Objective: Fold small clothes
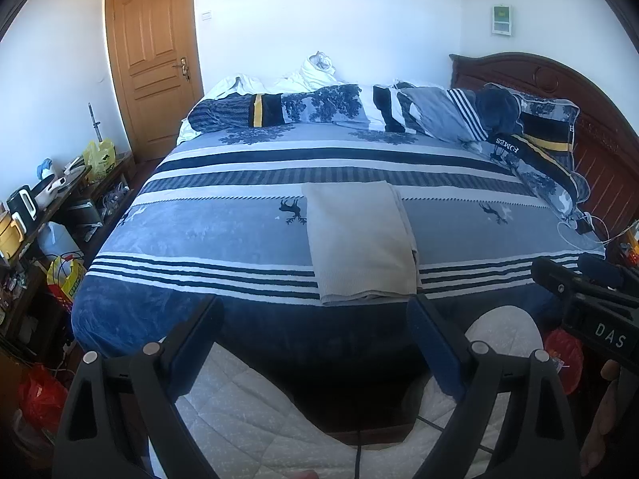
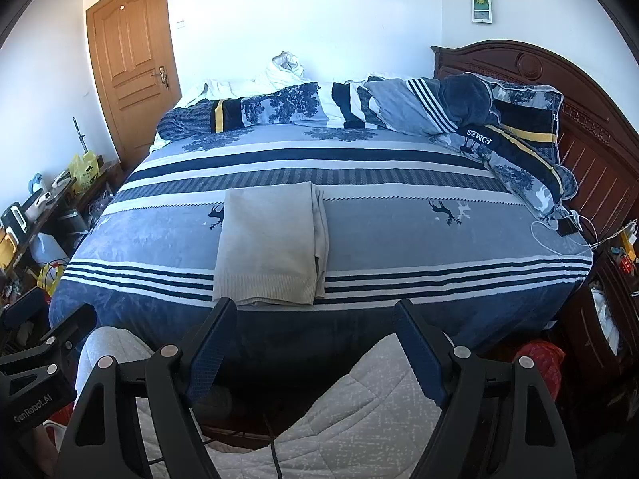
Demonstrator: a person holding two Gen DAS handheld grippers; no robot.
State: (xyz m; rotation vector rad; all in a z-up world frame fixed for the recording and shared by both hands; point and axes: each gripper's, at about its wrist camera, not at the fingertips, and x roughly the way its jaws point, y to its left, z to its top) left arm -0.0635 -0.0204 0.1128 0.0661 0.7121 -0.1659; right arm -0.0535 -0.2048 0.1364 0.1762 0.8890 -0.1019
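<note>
Garment: folded beige knit cloth (image 1: pixel 359 239) flat on the blue striped bedspread (image 1: pixel 223 235), near its front edge.
Left gripper (image 1: pixel 315 319): angled downward short of the cloth, jaws wide, empty.
Right gripper (image 2: pixel 315 319): same pose, beside the cloth's near hem, empty.

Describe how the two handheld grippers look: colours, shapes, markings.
Both are black angular frames with silver round rivets and flat dark-blue ribbed finger pads. The left gripper body reads "GenRobot.AI" in the right view; the right gripper body reads "DAS" in the left view.
</note>
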